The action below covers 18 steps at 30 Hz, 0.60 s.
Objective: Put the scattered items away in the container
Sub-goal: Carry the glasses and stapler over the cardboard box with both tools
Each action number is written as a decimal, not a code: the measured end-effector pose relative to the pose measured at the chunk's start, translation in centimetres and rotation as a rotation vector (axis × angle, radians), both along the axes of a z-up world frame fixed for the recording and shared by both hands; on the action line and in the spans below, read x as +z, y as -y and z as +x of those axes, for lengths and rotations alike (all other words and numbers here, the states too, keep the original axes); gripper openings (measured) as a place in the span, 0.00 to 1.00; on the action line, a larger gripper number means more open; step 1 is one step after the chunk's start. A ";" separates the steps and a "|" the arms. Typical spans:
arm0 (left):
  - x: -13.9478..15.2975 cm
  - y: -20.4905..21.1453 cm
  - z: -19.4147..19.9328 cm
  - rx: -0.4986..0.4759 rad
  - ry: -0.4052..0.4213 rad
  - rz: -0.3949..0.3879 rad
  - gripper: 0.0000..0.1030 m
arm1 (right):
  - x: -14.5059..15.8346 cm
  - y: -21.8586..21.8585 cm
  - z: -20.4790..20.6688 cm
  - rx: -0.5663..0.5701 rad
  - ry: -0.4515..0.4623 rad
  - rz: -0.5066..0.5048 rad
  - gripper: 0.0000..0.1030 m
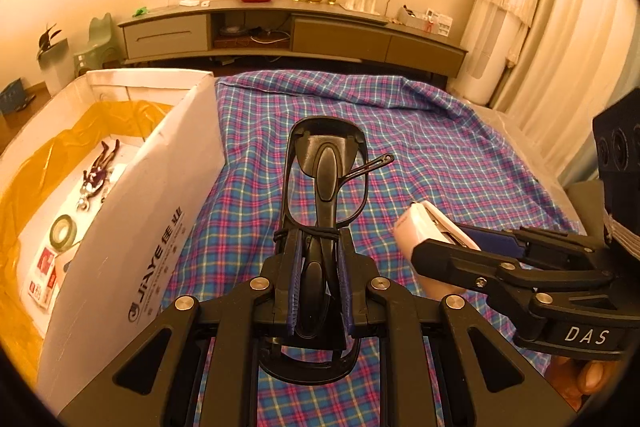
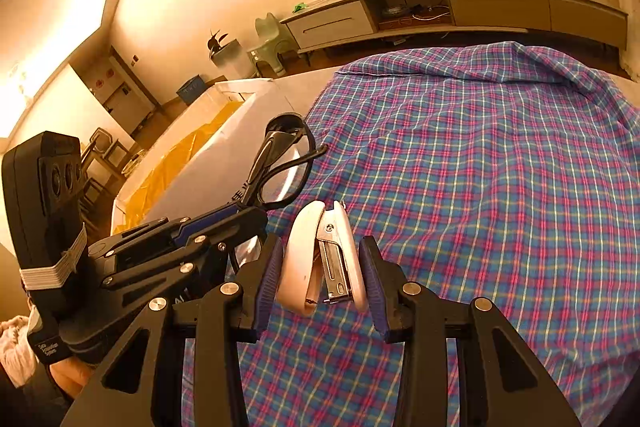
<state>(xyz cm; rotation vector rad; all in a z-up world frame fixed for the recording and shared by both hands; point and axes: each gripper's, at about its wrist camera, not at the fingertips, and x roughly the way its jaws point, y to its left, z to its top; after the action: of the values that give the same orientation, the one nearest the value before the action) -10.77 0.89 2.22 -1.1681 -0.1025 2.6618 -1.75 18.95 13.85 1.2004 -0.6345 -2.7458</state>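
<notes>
**Both hands loaded, box off to my left**

With both loads clear of the bed, I read this as the carry toward the box. My left gripper has its fingers pinched as tight as they go on the folded black glasses, gripped across the folded temples so the frame juts out ahead and one temple tip sticks out to the side. My right gripper holds the pale pink stapler at a moderate spread, fingers pressing its two long sides, nose pointing forward. Both sit above the plaid bedsheet. The white cardboard box, lined with yellow plastic, stands at the sheet's left edge; a tape roll and a keychain already lie inside. I judge the glasses nearest the box wall, so they should go in first.
</notes>
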 end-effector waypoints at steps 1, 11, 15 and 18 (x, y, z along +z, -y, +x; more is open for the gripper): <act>0.1 0.1 0.2 0.000 -0.001 0.003 0.17 | 0.1 0.2 0.4 -0.005 -0.004 0.004 0.40; 1.5 1.3 2.7 0.000 -0.030 0.041 0.17 | 1.4 2.4 3.5 -0.011 -0.044 -0.010 0.40; 2.0 1.9 3.6 -0.004 -0.043 0.058 0.17 | 1.8 3.6 4.3 -0.004 -0.056 -0.013 0.40; 2.3 2.3 4.2 -0.004 -0.050 0.066 0.17 | 2.0 4.4 4.7 0.003 -0.065 -0.018 0.40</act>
<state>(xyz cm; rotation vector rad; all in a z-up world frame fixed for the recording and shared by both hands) -6.56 -1.39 4.53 -1.0803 -0.1772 2.6602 2.98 14.53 15.89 1.1024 -0.6485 -2.7579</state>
